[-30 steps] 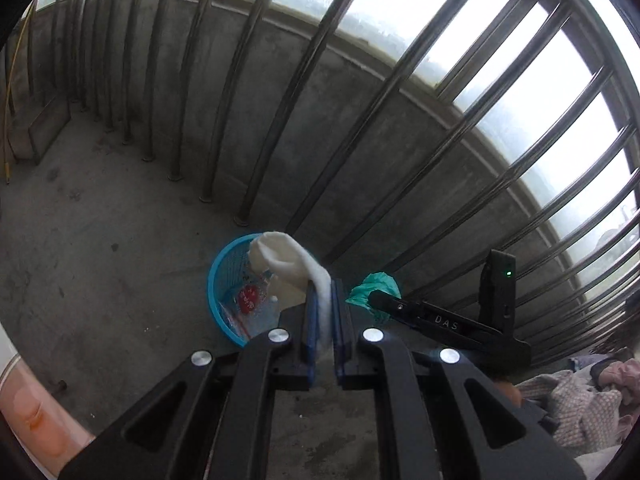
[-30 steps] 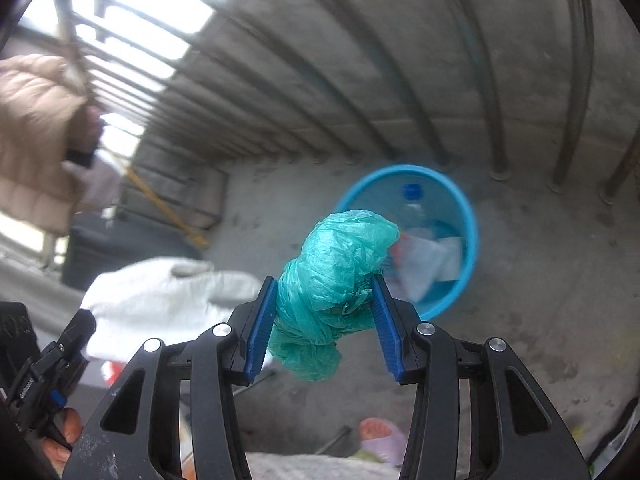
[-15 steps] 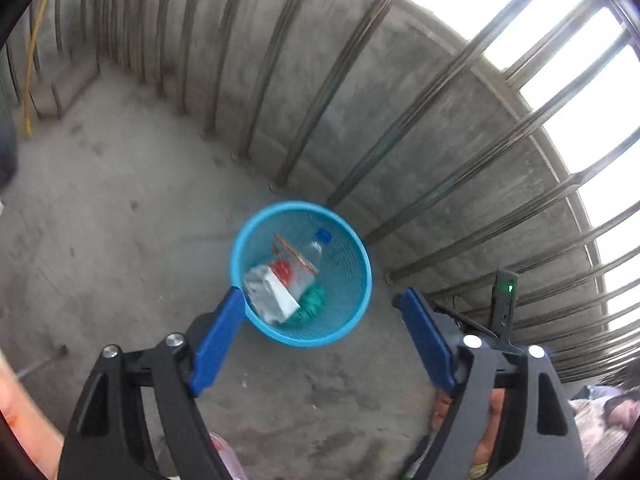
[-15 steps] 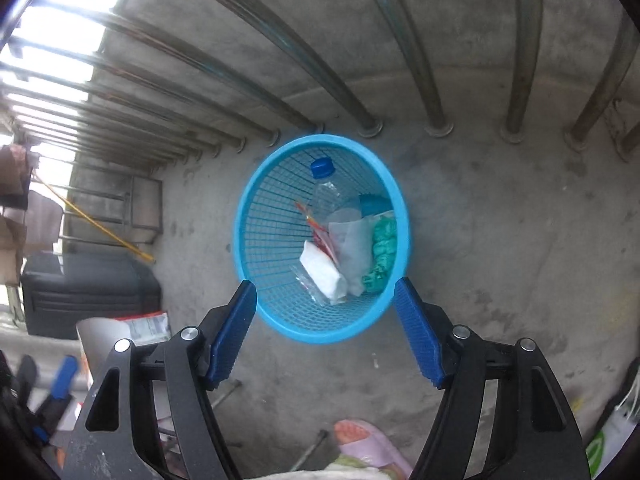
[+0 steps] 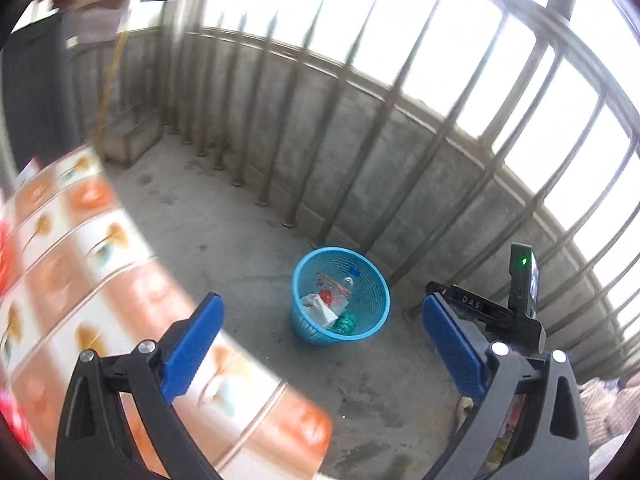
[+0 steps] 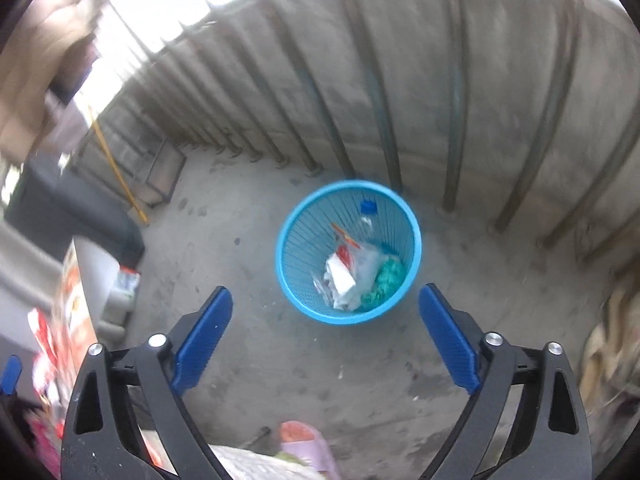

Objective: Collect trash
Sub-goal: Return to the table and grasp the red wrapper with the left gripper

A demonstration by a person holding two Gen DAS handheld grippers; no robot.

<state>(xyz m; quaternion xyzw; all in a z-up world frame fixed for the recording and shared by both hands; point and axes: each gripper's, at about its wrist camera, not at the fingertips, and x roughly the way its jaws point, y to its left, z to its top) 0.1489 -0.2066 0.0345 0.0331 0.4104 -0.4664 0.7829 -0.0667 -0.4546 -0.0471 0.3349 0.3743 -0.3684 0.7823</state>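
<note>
A blue mesh trash basket stands on the concrete floor by the railing; it also shows in the right wrist view. Inside lie a white wad, a green plastic bag, a clear bottle with a blue cap and a red-printed wrapper. My left gripper is open and empty, raised above and in front of the basket. My right gripper is open and empty, also above the basket; its body shows at the right of the left wrist view.
A table with an orange and white patterned cloth fills the left side. A metal railing on a low concrete wall runs behind the basket. A dark bin and a yellow stick stand at the left. A pink slipper is below.
Both grippers opened and dropped the white wad and the green bag into the basket, then pulled up and back; the basket now looks smaller and farther.
</note>
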